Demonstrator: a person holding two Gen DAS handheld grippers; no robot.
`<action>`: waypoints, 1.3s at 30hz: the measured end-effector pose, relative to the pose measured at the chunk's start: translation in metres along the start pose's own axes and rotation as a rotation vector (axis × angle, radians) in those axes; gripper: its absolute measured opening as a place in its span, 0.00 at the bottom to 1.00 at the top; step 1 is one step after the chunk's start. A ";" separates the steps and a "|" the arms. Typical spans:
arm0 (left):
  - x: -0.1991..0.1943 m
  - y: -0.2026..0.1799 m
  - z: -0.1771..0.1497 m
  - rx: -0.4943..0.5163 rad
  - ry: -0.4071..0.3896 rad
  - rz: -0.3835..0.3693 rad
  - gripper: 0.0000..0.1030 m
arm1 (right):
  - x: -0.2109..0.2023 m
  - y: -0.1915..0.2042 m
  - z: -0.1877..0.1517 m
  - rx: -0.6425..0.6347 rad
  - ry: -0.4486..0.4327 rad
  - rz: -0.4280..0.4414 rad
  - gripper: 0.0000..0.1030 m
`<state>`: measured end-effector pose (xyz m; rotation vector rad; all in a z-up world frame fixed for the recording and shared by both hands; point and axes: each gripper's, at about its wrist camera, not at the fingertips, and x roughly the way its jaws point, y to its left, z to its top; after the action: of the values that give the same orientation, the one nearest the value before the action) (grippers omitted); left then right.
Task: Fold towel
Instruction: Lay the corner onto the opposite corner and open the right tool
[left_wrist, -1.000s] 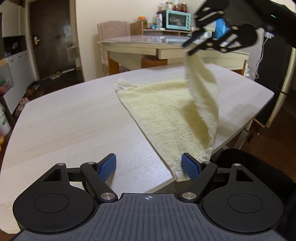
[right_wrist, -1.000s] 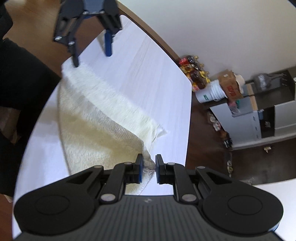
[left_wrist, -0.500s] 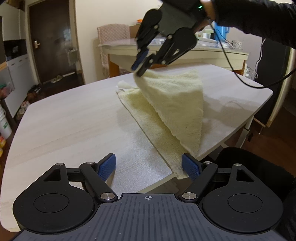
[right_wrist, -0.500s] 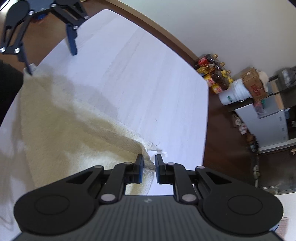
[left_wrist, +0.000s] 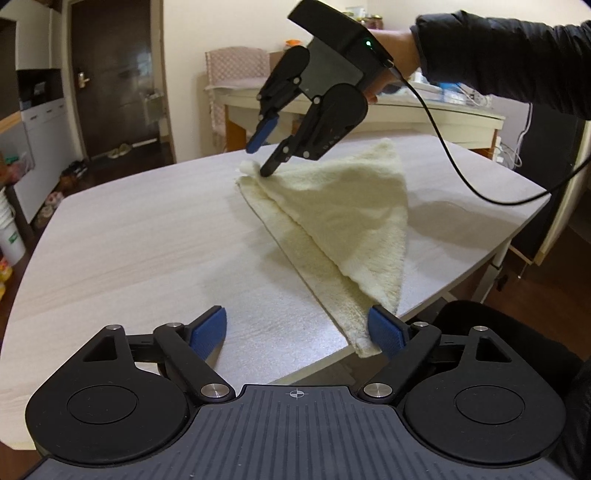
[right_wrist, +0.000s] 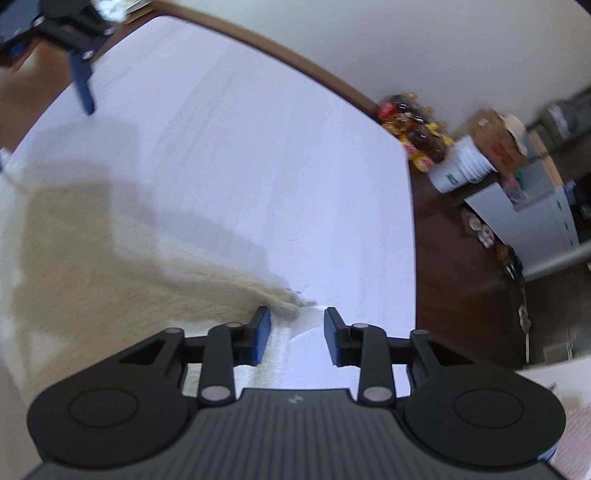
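Note:
A pale yellow towel (left_wrist: 343, 218) lies on the light wooden table (left_wrist: 147, 236), folded over into a triangle, its near corner hanging over the table's front edge. My left gripper (left_wrist: 297, 328) is open at that front edge, its right pad beside the near towel corner. My right gripper (left_wrist: 260, 153) is open just above the far towel corner. In the right wrist view the right gripper (right_wrist: 297, 338) is open with the towel (right_wrist: 110, 258) lying below and left of it, and the left gripper's fingers (right_wrist: 83, 83) show at top left.
A second table (left_wrist: 369, 107) and a chair stand behind. A dark door (left_wrist: 114, 74) and shoes are at the back left. White buckets (right_wrist: 461, 166), a cardboard box and bottles stand on the floor past the table's far side. A black cable (left_wrist: 461, 177) hangs from the right gripper over the table.
My right gripper carried the towel corner across to the opposite far corner, lowered it and opened, letting it go. My left gripper stayed open at the front edge.

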<state>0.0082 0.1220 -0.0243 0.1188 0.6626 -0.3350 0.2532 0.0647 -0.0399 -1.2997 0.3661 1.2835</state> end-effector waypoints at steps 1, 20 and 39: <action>-0.001 0.001 0.000 -0.006 -0.001 0.001 0.87 | 0.001 -0.001 0.000 0.015 0.000 -0.009 0.30; -0.011 0.014 -0.007 -0.062 -0.015 0.013 0.88 | -0.008 -0.038 -0.015 0.230 -0.080 0.213 0.26; -0.014 0.019 -0.011 -0.107 -0.028 0.039 0.88 | 0.009 -0.058 -0.024 0.415 -0.105 0.172 0.13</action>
<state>-0.0018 0.1461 -0.0240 0.0253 0.6486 -0.2630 0.3154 0.0625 -0.0267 -0.8608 0.6428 1.3272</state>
